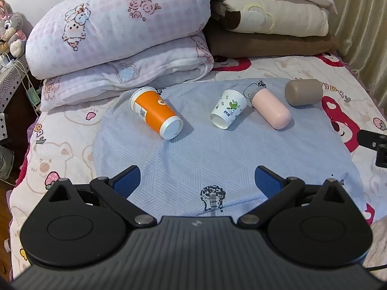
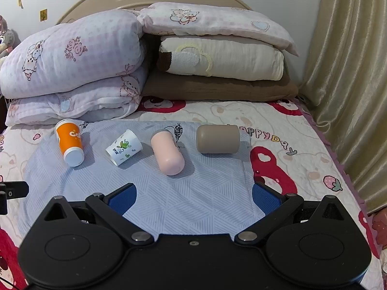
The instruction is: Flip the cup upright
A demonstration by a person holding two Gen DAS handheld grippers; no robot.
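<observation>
Several cups lie on their sides in a row on a light blue cloth [image 1: 188,159] on the bed. From left: an orange paper cup [image 1: 154,112] [image 2: 69,145], a small white floral paper cup [image 1: 228,108] [image 2: 123,147], a pink bottle-like cup [image 1: 271,108] [image 2: 168,153], and a taupe cup [image 1: 304,92] [image 2: 217,139]. My left gripper [image 1: 197,181] is open and empty, hovering over the cloth's near part. My right gripper [image 2: 194,199] is open and empty, in front of the pink cup.
Folded quilts [image 1: 116,31] and pillows [image 2: 217,58] are stacked at the head of the bed behind the cups. A curtain [image 2: 350,84] hangs on the right. A plush toy [image 1: 9,29] and cables sit at the left bedside.
</observation>
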